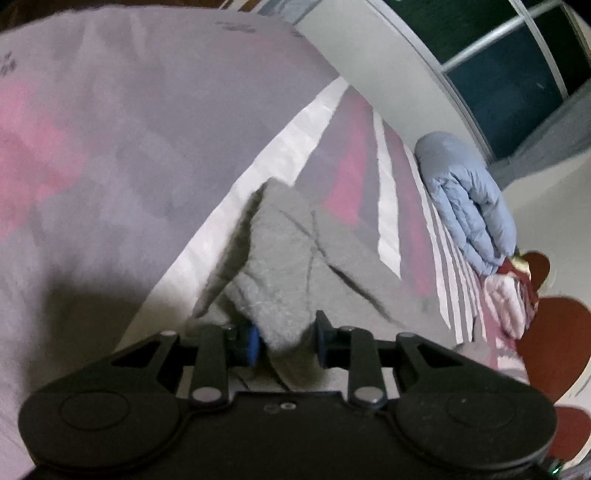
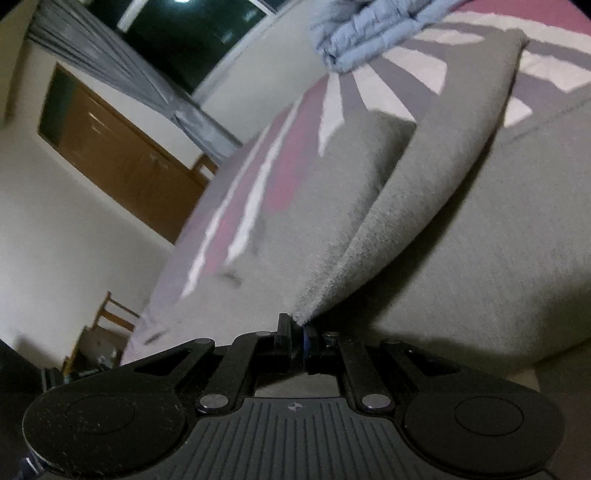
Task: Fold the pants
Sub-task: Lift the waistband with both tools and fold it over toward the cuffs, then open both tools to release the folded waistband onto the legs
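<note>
In the left wrist view the bedspread (image 1: 110,147), grey-lilac with pink patches and white stripes, fills the nine to twelve o'clock side; the left gripper (image 1: 288,341) sits at six o'clock, tilted down toward the bed, its fingers (image 1: 253,343) part open with a thick fold of the grey fleece pants (image 1: 295,258) lying between them; whether the blue pads press the cloth or merely flank it cannot be told from this blurred frame; the pants run from the fingers up toward twelve o'clock over the stripes; toward three o'clock a pale blue puffer jacket (image 1: 469,206) lies at the bed's edge against the wall, with a pink padded garment (image 1: 506,306) just beside it at four o'clock and a dark window (image 1: 517,74) at one o'clock.

In the right wrist view a wooden door (image 2: 122,162) stands at nine o'clock, a grey curtain (image 2: 147,85) at eleven, a wooden chair (image 2: 110,317) at eight; the right gripper (image 2: 297,332) at six o'clock points low along the bed, rolled so the bed slopes; its fingers (image 2: 283,332) are nearly closed, pinching a thin edge of the pants (image 2: 388,221); the cloth rises from that pinch as a taut ridge toward one o'clock, with more grey fabric spread to three o'clock; the blue jacket (image 2: 369,33) lies at twelve o'clock on the striped bedspread (image 2: 280,173).
</note>
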Demonstrator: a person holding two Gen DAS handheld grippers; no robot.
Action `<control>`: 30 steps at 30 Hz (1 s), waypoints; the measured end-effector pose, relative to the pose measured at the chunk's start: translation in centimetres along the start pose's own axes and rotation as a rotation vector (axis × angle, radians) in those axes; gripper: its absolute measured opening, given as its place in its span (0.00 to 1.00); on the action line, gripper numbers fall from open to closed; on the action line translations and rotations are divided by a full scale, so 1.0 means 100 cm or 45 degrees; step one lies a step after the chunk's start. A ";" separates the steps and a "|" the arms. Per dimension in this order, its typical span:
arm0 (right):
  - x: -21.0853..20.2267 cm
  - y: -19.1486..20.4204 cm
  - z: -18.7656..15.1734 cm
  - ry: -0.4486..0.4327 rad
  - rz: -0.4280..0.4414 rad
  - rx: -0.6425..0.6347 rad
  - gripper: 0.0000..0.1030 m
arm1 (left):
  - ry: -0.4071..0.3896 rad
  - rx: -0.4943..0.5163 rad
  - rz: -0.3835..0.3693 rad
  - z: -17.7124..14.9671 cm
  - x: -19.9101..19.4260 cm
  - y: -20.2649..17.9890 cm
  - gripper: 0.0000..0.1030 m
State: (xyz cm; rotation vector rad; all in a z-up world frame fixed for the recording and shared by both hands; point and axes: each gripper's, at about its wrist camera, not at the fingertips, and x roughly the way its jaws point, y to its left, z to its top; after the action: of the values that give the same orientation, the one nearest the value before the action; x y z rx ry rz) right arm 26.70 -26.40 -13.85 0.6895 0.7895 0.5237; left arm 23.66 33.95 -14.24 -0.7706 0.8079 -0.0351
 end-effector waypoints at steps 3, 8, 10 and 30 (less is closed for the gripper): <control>-0.016 0.007 0.001 -0.035 0.027 -0.022 0.06 | -0.009 0.061 -0.001 0.002 -0.007 -0.009 0.18; -0.009 -0.003 -0.009 0.006 -0.011 -0.007 0.06 | 0.032 0.092 0.055 -0.005 0.003 0.000 0.18; 0.002 -0.010 -0.015 0.047 -0.053 0.024 0.06 | 0.021 0.077 0.045 -0.005 0.004 0.004 0.18; -0.059 -0.028 0.001 -0.085 -0.107 0.094 0.71 | -0.203 0.362 0.437 -0.024 -0.042 -0.046 0.91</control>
State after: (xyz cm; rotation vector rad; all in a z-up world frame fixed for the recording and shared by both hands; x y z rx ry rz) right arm 23.66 -32.17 -13.14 0.7349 0.7747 0.3953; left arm 20.31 30.43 -9.73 -0.3552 0.7535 0.2121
